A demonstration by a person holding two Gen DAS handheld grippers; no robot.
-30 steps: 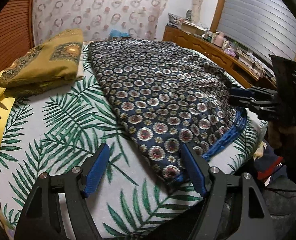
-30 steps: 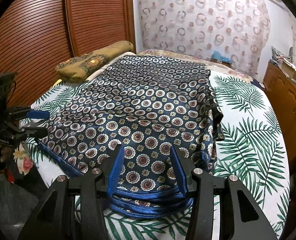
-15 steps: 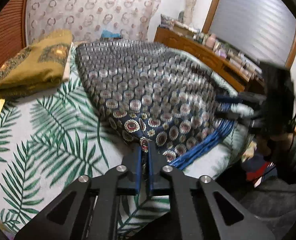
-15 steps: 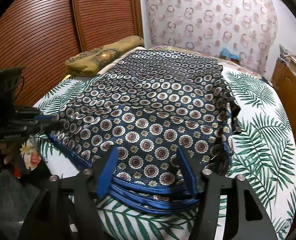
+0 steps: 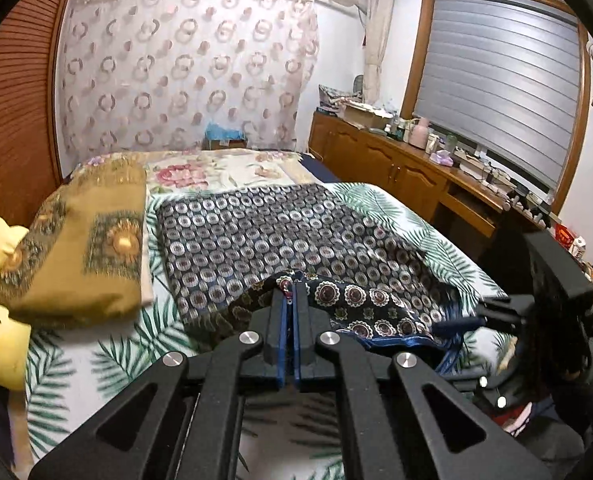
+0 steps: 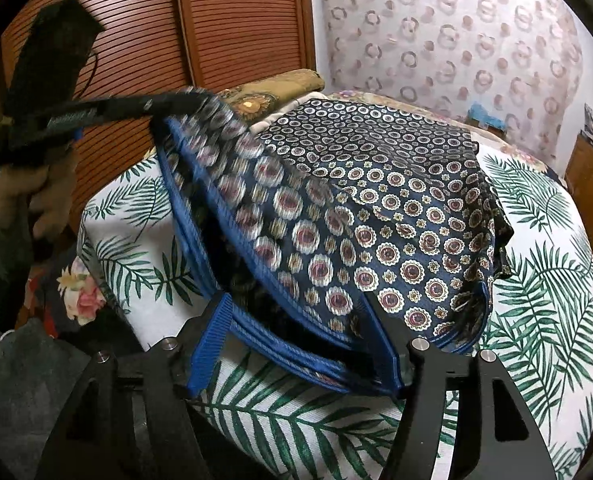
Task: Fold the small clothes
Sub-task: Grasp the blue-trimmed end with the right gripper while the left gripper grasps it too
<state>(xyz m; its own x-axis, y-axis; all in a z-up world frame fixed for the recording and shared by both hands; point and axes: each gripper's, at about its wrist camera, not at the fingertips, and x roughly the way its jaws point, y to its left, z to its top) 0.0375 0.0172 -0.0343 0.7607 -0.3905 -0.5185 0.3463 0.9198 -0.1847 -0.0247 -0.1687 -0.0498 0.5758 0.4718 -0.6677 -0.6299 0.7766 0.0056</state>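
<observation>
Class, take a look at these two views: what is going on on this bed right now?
A person is folding a navy patterned garment on a palm-leaf bedsheet, a gripper in each hand. The left gripper is shut on one corner, which is raised off the bed. The right gripper is open, its jaws either side of the blue-trimmed hem, not pinching it. An ochre folded cloth lies beside the garment.

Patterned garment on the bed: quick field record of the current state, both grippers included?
garment: navy circle-print cloth, blue trim, spread on palm-leaf bedsheet
left gripper: shut on the garment's near corner, corner raised off the bed
right gripper: open, fingers straddling the near blue hem
beside garment: folded mustard cloth
fold: not yet made
</observation>
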